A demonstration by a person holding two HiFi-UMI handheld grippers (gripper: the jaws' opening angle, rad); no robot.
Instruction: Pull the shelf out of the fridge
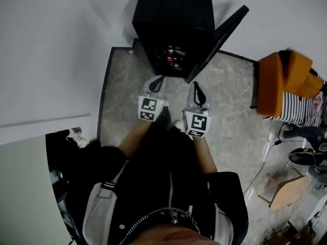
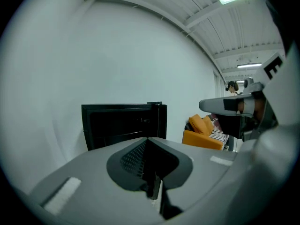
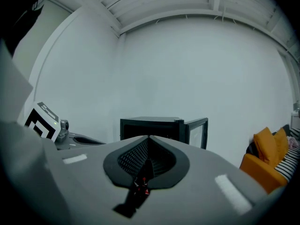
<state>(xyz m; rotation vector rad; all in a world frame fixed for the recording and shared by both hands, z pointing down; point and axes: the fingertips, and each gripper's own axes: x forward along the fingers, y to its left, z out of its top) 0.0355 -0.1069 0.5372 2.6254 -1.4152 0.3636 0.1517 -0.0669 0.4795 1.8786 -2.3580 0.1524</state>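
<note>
Facing the open fridge (image 1: 173, 14) straight ahead, left gripper (image 1: 158, 80) and right gripper (image 1: 196, 87) hang empty, jaws pressed together (the left slightly nearer); the shelf presumably lies unseen inside its dark opening.

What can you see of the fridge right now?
The fridge is a small, black, box-shaped cabinet standing upright on the grey marbled floor against the white wall. Its door is swung wide open to the head view's right and seems to have a glass pane. The inside is dark, with something red showing; the shelf cannot be made out. The left gripper and right gripper hang short of it; nothing touches it.
</note>
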